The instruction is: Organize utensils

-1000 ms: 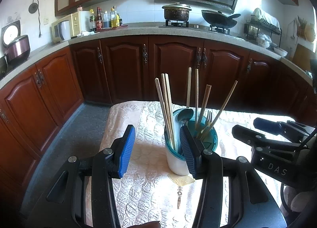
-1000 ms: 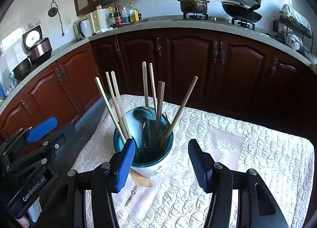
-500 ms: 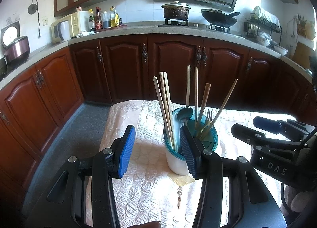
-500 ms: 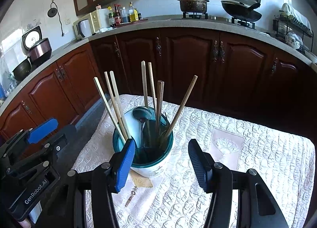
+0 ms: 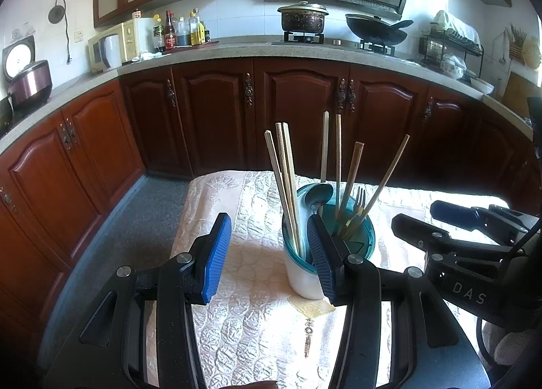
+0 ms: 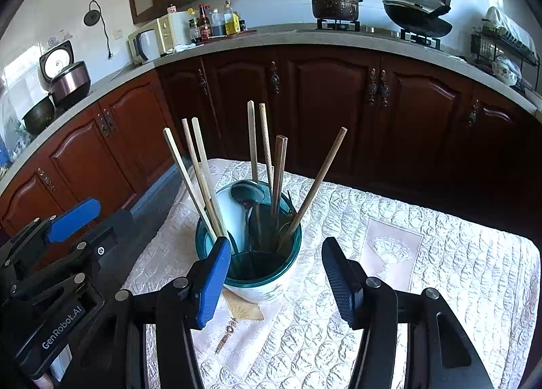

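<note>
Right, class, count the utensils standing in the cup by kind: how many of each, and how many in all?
Chopsticks: 8
Spoon: 1
Fork: 1
Total: 10

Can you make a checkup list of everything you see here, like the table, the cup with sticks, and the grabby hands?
Surface: table under a white quilted cloth.
Job's things: cup with a teal rim, upright, holding chopsticks, a spoon and a fork.
Clutter: small key charm and a tan paper scrap on the cloth by the cup.
Grippers: left gripper open, empty; right gripper open, empty, fingers either side of the cup.
Cables: wall cord far off.
Surroundings: wooden cabinets, pot, wok, microwave, bottles.
</note>
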The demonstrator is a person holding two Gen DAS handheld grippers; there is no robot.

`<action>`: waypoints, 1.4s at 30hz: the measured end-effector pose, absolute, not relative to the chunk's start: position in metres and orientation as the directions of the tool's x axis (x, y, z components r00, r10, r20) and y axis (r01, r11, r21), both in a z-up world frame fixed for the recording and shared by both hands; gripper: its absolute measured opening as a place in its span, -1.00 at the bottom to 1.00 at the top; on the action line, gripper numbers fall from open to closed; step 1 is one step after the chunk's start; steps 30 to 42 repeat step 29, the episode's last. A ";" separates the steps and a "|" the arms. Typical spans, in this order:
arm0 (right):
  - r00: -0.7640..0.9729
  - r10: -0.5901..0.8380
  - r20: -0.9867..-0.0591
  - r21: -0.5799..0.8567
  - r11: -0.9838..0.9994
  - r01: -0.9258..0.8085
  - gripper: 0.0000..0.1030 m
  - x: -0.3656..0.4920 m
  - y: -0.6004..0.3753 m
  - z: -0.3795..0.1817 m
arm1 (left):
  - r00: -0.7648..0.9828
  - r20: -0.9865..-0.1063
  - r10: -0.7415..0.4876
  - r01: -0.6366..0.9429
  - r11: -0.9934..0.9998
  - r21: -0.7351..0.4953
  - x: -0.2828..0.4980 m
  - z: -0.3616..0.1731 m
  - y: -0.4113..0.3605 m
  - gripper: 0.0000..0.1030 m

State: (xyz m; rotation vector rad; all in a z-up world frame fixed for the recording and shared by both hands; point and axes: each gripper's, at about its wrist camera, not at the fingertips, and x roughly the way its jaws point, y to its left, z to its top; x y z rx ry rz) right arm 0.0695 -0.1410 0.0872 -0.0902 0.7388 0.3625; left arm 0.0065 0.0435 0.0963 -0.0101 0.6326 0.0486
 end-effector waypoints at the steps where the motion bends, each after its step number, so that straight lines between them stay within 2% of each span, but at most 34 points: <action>1: 0.680 0.291 -0.673 0.046 0.934 -0.354 0.05 0.070 -0.141 0.087 | 0.806 -0.591 0.044 -0.049 0.999 0.007 0.007 0.096 0.044 -0.10; 42: 0.668 0.302 -0.680 0.063 0.932 -0.357 0.05 0.075 -0.144 0.075 | 0.821 -0.571 0.024 -0.033 0.999 -0.006 0.008 0.091 0.044 -0.10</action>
